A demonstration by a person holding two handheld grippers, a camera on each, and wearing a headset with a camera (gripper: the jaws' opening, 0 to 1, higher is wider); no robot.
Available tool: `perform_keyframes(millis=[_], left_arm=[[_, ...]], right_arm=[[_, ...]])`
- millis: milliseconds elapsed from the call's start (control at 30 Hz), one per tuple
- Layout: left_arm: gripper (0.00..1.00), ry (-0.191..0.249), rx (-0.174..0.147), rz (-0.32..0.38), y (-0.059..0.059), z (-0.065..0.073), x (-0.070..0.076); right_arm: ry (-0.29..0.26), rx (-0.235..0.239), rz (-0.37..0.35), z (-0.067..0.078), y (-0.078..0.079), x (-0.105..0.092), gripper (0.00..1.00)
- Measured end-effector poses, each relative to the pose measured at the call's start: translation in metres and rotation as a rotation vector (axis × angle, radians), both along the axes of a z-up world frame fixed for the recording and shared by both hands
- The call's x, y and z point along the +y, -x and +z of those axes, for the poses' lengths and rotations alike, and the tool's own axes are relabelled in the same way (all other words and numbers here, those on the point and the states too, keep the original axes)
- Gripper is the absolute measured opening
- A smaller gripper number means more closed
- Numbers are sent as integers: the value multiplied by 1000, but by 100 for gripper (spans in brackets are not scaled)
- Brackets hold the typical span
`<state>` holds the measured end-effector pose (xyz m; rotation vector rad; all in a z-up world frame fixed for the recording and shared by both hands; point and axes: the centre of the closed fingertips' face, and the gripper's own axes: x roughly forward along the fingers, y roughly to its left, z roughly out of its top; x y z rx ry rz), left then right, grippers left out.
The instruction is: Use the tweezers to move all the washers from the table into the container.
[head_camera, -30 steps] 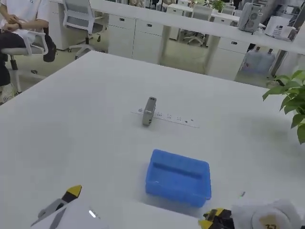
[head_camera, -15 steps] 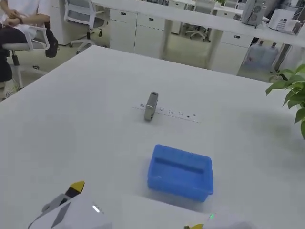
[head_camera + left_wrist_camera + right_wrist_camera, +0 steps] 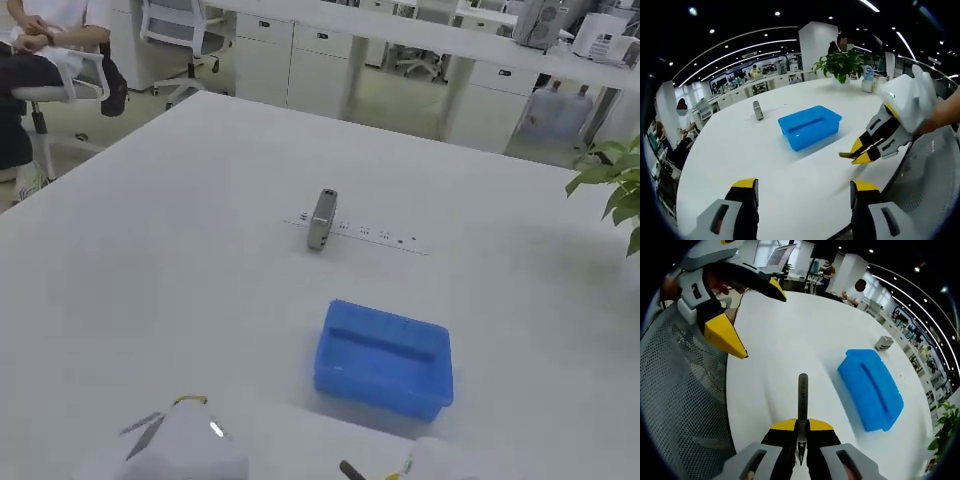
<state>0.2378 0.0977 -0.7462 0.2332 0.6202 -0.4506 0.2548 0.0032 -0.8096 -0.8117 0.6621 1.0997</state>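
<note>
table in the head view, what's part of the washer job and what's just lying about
Job: blue container; tweezers held in the right gripper; row of tiny specks, probably the washers.
Lying about: small grey block; plant.

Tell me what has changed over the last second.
The right gripper, shut on the tweezers, drew back toward the head view's bottom edge and leftward; the left gripper, open, also pulled back slightly. The blue container and grey device stayed put; their small shift is camera motion.
</note>
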Motion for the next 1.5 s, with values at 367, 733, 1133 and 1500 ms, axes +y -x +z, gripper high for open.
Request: perform_keyframes(millis=[367,733,1133,1500], left_arm=[[32,151,204,-191,-5,-12,-47],[5,204,360,-331,-2,-29,-72],[5,169,426,-468,-3,-35,-78],[0,74,455,-580,2,-43,-80]], right_arm=[[26,-40,96,0,7,5,2],[61,-82,170,-1,11,4,2],[79,-131,214,0,9,0,2],[100,-158,241,-1,11,-1,3]])
